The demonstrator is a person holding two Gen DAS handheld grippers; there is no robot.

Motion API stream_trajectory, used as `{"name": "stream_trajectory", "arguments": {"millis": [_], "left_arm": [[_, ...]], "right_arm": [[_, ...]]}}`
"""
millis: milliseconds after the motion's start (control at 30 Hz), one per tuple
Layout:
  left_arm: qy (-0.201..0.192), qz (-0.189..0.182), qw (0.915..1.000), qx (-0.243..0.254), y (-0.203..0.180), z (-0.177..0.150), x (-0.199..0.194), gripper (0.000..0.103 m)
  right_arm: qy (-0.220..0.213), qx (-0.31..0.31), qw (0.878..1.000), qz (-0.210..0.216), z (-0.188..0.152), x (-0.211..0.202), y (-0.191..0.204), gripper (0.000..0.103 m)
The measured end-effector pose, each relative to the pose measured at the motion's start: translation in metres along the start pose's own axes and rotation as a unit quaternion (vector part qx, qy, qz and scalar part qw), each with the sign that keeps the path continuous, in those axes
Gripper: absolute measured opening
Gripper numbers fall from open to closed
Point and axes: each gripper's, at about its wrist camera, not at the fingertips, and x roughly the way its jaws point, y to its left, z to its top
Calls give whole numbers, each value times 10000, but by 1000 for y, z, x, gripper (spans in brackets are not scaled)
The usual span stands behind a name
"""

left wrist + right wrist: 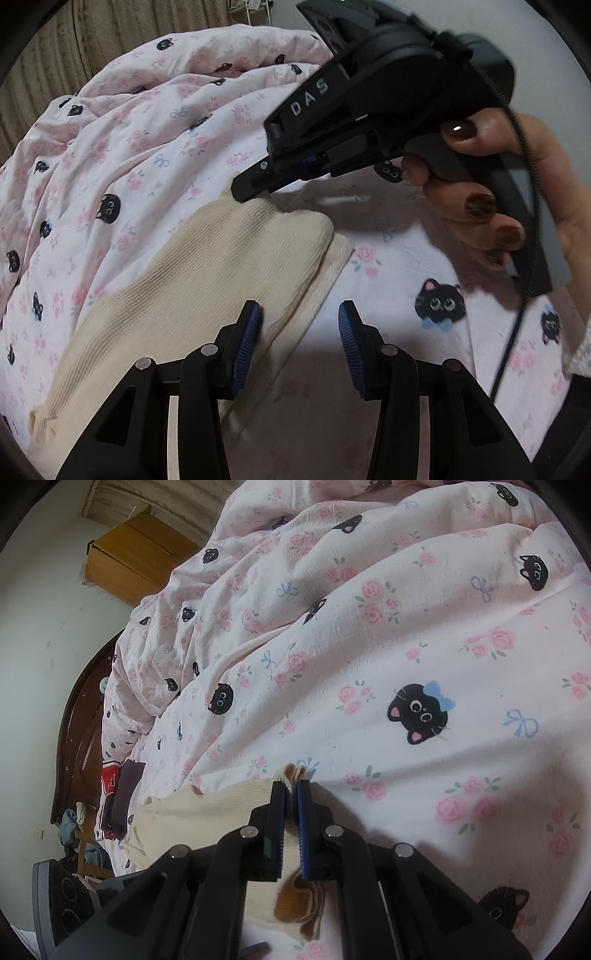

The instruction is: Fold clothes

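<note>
Left tongs (300, 347) stand open above the bed, with only the hem of the cream ribbed garment (192, 295) below my left pad and nothing between the pads. My right tongs (291, 827) are clamped on a bunched corner of that same garment, which lies flat on the pink cat-print quilt (406, 646). From the left wrist view, the right tongs (251, 188) touch the garment's far corner.
</note>
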Motion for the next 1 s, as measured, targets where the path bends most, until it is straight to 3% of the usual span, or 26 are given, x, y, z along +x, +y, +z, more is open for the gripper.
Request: {"name": "stream_trajectory", "arguments": {"millis": [133,200,233,433,600,833,1000], "left_arm": [[58,10,9999,-160,1,5,11,37],[34,-56,9993,-355,7,6,11,21],[5,-93,9989,-466,11,7,9,6],[-273,-386,9934,-1050,30,2,-16,5],[-623,-585,9835,-1594,47,-10,-53,5],[-1145,-855,9539,-2641,84,-42,-103,5],[-1601,-827,9244,-3360,103,-79,-129,5]], "right_arm": [[23,-15,10000,-9,0,1,0,7],[19,-9,10000,5,0,1,0,7],[16,-2,10000,10,0,0,0,7],[-33,6,9999,111,1,-4,4,7],[-100,-92,9995,272,2,-11,25,7],[-51,-512,9969,590,-5,-10,88,7],[-22,-763,9951,629,-19,3,141,7]]}}
